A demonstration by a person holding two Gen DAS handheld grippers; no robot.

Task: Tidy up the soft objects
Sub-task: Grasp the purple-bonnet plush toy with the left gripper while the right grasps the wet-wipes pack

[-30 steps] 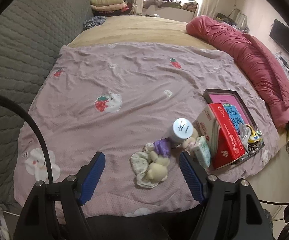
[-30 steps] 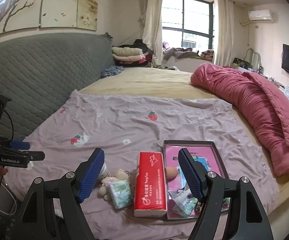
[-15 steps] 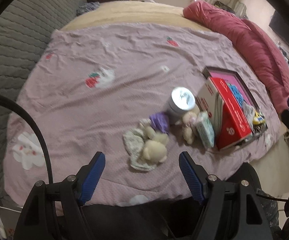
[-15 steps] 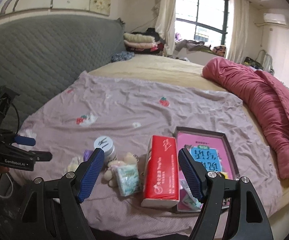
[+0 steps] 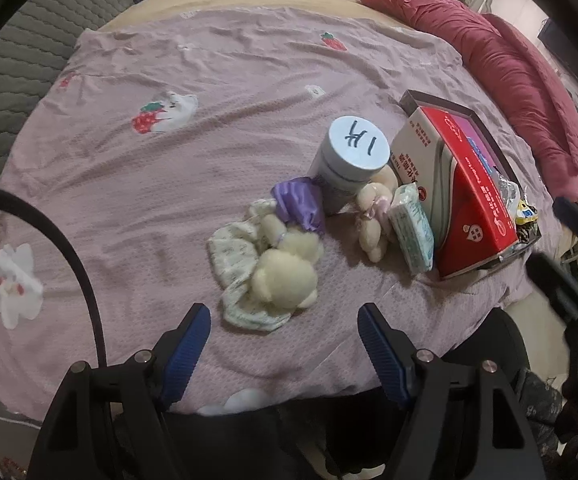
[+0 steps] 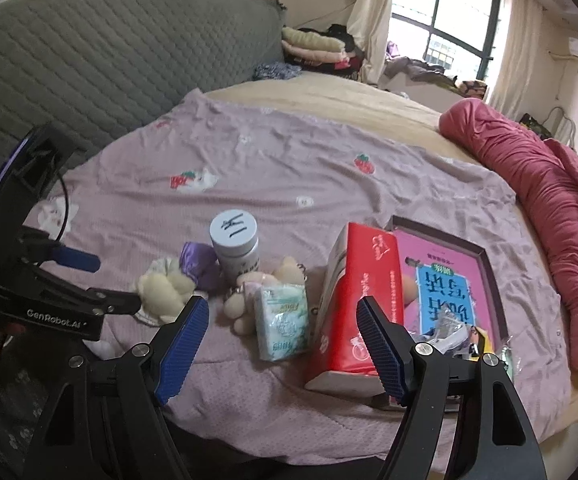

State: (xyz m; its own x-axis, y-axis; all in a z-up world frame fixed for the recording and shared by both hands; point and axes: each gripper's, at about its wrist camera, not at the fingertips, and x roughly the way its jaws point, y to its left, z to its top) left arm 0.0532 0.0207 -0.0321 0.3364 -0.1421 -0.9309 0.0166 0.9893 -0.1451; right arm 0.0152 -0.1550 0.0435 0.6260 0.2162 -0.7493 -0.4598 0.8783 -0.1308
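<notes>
A bed (image 6: 321, 100) fills the room, spread with a mauve strawberry-print sheet (image 6: 289, 168). At ten o'clock rises a grey quilted headboard (image 6: 121, 52). Daylight enters a curtained window (image 6: 449, 28) at one o'clock; a rolled pink duvet (image 6: 537, 184) lies at three o'clock.

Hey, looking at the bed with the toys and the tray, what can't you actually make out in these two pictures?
- Tray contents: in the right wrist view the red tissue box and the right gripper cover its near end.
- Small plush toy: in the left wrist view the tissue pack and white jar partly hide it.
- Jar label text: too small in both views.
</notes>
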